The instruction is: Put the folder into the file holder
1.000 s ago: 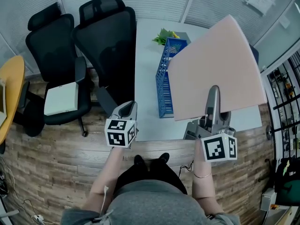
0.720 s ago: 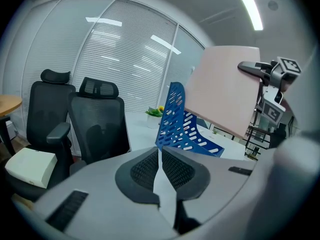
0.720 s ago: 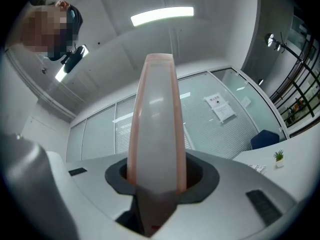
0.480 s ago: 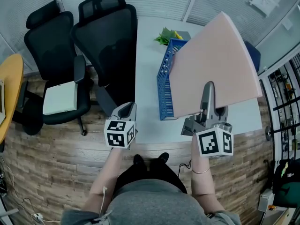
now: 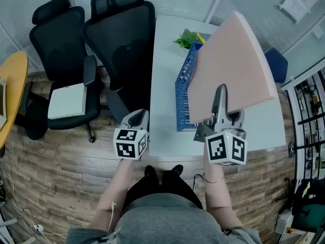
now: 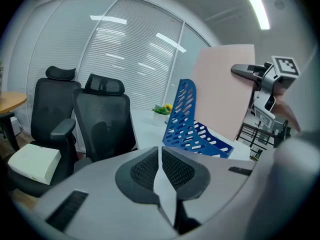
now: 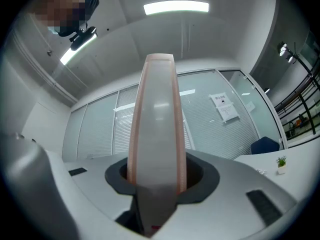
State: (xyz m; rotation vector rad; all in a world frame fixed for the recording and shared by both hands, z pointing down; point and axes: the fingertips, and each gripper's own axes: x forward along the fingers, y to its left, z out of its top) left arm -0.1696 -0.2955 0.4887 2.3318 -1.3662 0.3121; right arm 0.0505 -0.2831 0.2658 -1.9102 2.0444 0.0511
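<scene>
**Q:** Head view?
**A:** Shows the right gripper [image 5: 219, 98] pinching the pink folder [image 5: 236, 60] by its near edge. Holds it raised and tilted over the blue file holder [image 5: 183, 88] on the white table [image 5: 162, 50]. Places the left gripper [image 5: 136, 118] by the table's near-left corner, carrying nothing. Reads as the carrying step, with the folder not yet inserted.

**Q:** Left gripper view?
**A:** Shows the tongs pressed together on nothing. Gives the holder [image 6: 192, 126] side-on (perforated walls, no papers seen inside), with the folder [image 6: 222, 84] beyond it. Cannot settle touching or apart from here.

**Q:** Right gripper view?
**A:** Looks straight along the folder's edge [image 7: 156, 129], clamped between both pads.

**Q:** Next move?
**A:** Probably calls for squaring the folder's lower edge with the holder's open slot, then lowering. Otherwise risks catching the rim.
</scene>
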